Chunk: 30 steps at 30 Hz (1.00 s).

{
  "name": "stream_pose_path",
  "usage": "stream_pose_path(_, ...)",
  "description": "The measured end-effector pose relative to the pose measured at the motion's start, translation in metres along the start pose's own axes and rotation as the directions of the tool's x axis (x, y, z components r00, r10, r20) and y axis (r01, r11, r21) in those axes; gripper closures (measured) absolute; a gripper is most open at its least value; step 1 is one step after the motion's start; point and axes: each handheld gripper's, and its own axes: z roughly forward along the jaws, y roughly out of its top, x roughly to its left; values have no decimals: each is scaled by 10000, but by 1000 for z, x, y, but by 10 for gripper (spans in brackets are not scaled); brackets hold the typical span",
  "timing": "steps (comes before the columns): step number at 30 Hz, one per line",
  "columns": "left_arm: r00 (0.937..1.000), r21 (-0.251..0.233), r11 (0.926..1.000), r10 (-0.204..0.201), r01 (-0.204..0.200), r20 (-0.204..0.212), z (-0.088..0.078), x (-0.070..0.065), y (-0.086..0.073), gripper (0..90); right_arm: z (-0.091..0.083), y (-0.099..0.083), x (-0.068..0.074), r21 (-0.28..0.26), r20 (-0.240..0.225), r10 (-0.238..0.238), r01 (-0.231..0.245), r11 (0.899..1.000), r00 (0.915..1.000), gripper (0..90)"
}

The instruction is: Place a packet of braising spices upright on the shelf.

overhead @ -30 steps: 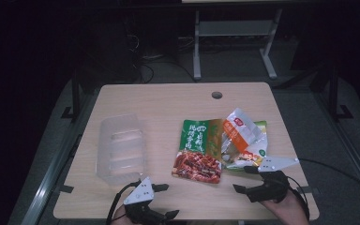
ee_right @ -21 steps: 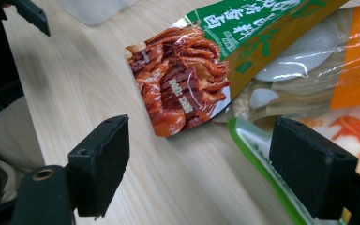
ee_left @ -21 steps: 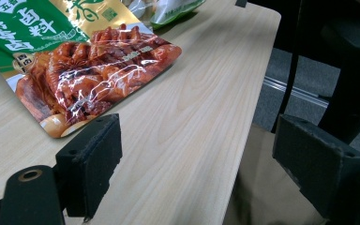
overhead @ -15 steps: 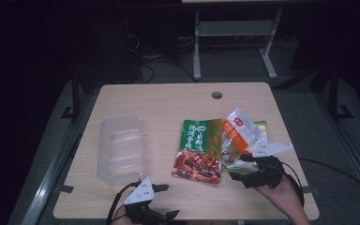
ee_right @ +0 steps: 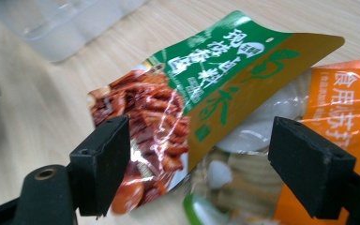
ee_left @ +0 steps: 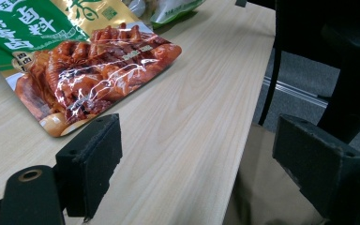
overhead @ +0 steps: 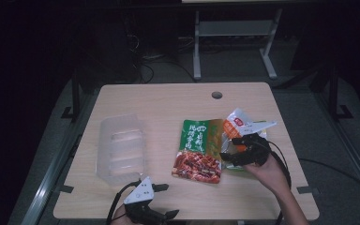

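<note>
A green and gold snack pouch [overhead: 198,150] printed with red meat lies flat mid-table; it also shows as the pouch [ee_left: 75,61] and the pouch [ee_right: 178,103]. An orange and white food bag [overhead: 236,129] lies against its right edge and shows as the bag [ee_right: 337,122] too. My right gripper [overhead: 232,157] hovers open over the seam where the two packs meet, jaws spread wide [ee_right: 206,164]. My left gripper [overhead: 161,201] rests open at the table's near edge, nothing between its jaws [ee_left: 192,164].
A clear plastic tray [overhead: 121,147] lies on the left half of the wooden table [overhead: 168,105]. A cable hole [overhead: 217,95] sits near the far edge. Beyond the table stand a metal rack [overhead: 234,33] and loose cables on the floor.
The right hand has carried its gripper forward and left from the near right edge to above the two packs. The left gripper has stayed put.
</note>
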Motion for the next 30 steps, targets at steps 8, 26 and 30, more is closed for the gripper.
stream_pose_path(8,10000,-35,10000,-2,2,21,0,0,1,157,22,21,-17,330,225,622,-629,9975,9978,222)
stream_pose_path(26,9999,37,10000,59,-60,82,1,-1,2,157,54,30,-37,744,801,1648,-1708,9825,9831,289)
stream_pose_path(30,9999,2,9999,103,-103,88,1,-1,2,158,60,28,-39,830,855,1903,-1974,9768,9780,323)
